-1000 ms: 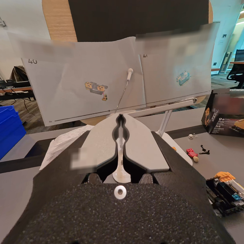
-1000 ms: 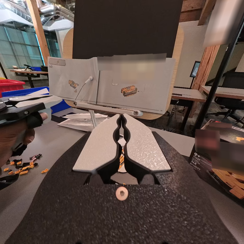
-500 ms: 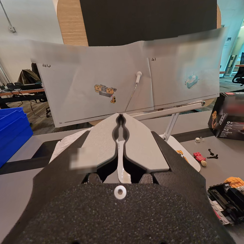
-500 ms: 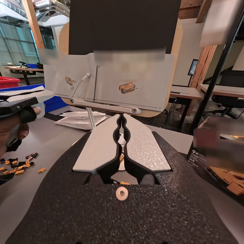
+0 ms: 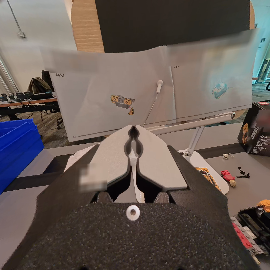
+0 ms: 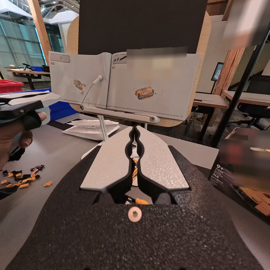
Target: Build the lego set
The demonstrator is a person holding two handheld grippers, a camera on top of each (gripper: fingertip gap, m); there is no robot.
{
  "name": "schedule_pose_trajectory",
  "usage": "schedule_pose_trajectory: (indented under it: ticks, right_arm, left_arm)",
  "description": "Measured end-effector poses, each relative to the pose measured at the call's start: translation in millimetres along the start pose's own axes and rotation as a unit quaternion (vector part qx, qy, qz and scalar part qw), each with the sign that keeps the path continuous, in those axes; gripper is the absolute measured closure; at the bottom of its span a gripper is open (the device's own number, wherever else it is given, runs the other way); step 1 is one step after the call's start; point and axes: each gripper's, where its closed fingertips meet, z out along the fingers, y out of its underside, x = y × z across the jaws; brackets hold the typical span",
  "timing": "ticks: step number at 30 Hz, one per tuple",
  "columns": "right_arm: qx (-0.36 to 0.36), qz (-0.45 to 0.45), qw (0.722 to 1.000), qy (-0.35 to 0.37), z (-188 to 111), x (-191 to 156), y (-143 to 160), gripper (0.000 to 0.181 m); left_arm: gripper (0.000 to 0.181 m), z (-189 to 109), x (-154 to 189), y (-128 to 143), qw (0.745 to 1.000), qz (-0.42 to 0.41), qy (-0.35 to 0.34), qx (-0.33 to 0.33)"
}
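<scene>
Your left hand-held gripper [image 5: 133, 127] and right hand-held gripper [image 6: 134, 128] both have their pebbled grey fingers pressed together, empty. The blocky, half-built black and orange lego model [image 5: 254, 225] sits on the smooth grey table [image 5: 21, 211], low to the right of your left hand-held gripper. Small orange and black loose pieces [image 6: 21, 179] lie scattered well left of your right one.

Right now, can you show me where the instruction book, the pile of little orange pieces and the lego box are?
instruction book [image 6: 146, 81], right wrist view, right page.
little orange pieces [image 6: 21, 179], right wrist view, middle of the pile.
lego box [image 5: 255, 135], left wrist view, front face.
</scene>
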Motion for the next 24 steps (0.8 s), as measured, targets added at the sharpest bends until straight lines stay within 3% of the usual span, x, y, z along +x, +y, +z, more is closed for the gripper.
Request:
schedule_pose_trajectory:
  ticks: [5, 16, 24]
  right_arm:
    - [0.003, 0.006, 1.000, -0.005, 0, -4, -2, 0.181]
    - [-0.005, -0.006, 0.999, -0.033, 6, -26, 8, 0.181]
    - [-0.013, -0.007, 0.999, -0.039, 9, -28, 16, 0.181]
  left_arm:
    - [0.181, 4, -17, -14, 0.999, 0.014, -0.028, 0.022]
    - [0.181, 28, -71, -75, 0.992, 0.001, -0.076, 0.098]
    - [0.181, 48, -82, -72, 0.993, -0.005, -0.073, 0.095]
